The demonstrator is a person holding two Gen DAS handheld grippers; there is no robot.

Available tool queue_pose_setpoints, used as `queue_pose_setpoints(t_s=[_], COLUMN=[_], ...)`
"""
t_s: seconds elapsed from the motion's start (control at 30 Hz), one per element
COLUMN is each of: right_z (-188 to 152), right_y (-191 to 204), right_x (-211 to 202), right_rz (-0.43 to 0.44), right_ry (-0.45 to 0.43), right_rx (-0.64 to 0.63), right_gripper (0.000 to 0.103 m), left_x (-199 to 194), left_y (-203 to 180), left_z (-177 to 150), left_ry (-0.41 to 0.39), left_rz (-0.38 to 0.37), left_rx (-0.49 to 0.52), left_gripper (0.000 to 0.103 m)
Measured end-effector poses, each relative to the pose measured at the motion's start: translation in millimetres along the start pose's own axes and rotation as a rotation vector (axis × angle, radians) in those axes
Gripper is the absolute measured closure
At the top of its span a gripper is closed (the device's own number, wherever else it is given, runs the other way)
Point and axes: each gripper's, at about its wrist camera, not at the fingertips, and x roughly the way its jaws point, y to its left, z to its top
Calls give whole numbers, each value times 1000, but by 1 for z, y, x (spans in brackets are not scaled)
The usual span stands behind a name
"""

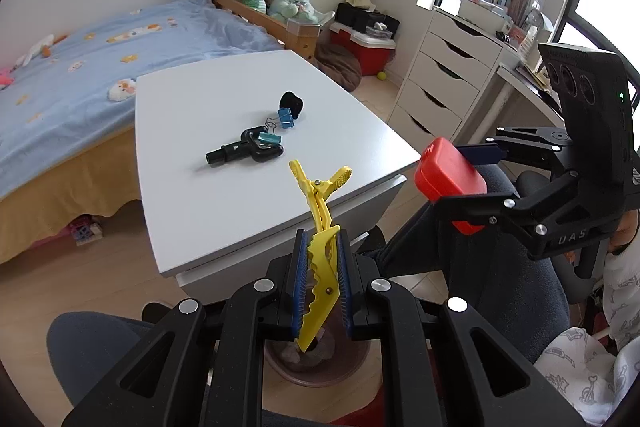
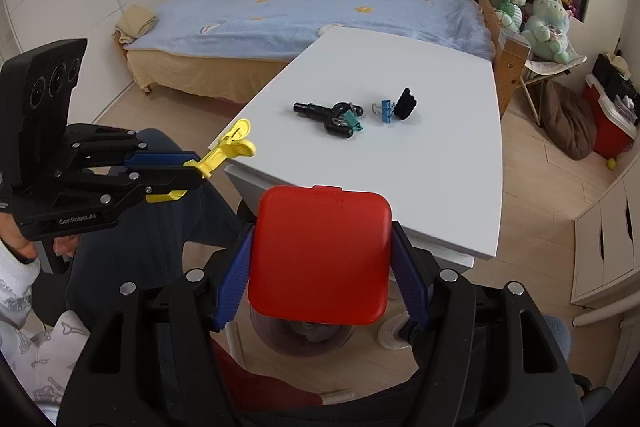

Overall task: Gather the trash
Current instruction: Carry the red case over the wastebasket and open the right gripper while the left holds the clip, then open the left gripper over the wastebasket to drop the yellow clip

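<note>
My left gripper (image 1: 322,247) is shut on a yellow hair clip (image 1: 320,247), held above a brown trash bin (image 1: 316,367) on the floor; the clip also shows in the right wrist view (image 2: 228,151). My right gripper (image 2: 320,259) is shut on a red square box (image 2: 320,255), also over the bin (image 2: 304,341); the box shows in the left wrist view (image 1: 448,183). On the white table (image 1: 224,211) lie a black tool (image 1: 244,149), a teal binder clip (image 1: 268,139), a blue binder clip (image 1: 286,117) and a small black object (image 1: 292,103).
A bed with a blue cover (image 1: 80,67) stands beyond the table. White drawers (image 1: 444,79) and a desk are to the right. A red cooler (image 1: 364,47) and brown cushion (image 1: 340,65) sit on the floor. The person's legs (image 1: 460,247) are by the table.
</note>
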Motion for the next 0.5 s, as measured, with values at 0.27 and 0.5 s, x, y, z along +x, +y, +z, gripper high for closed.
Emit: queue_pose_setpoints(t_s=[0.27, 0.5], right_z=[-18, -21], right_y=[16, 12], right_x=[6, 7], right_rz=[75, 53], right_ry=[35, 21], right_rx=[-20, 1], right_gripper=[38, 5], left_x=[-3, -4], left_y=[-3, -1], left_z=[-8, -9], left_ry=[9, 12], left_rz=[0, 2], left_rx=[-2, -6], left_gripper=[90, 89])
